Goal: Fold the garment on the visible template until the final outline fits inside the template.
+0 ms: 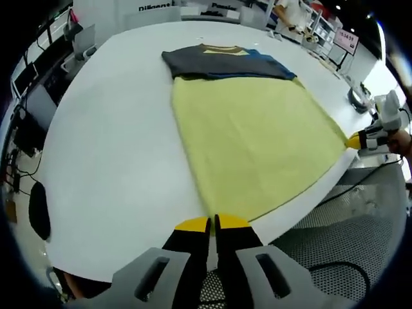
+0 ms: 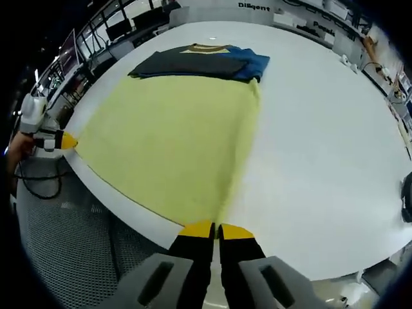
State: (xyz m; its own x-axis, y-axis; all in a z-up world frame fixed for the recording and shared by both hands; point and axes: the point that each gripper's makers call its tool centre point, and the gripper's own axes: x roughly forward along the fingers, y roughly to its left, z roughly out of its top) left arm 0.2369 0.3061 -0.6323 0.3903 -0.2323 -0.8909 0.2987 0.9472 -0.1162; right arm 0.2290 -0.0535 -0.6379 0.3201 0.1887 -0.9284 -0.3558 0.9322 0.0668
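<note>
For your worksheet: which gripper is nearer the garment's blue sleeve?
Right. The right gripper pinches the yellow hem on the blue sleeve's side; the left gripper pinches the opposite hem corner.

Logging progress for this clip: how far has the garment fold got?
Done: the sleeves look folded in, dark and blue parts lying across the top of the garment. In hand: the left gripper and right gripper each look shut on a corner of its yellow hem at the white table edge. Left: bringing the hem up toward the collar. No template outline is discernible.
</note>
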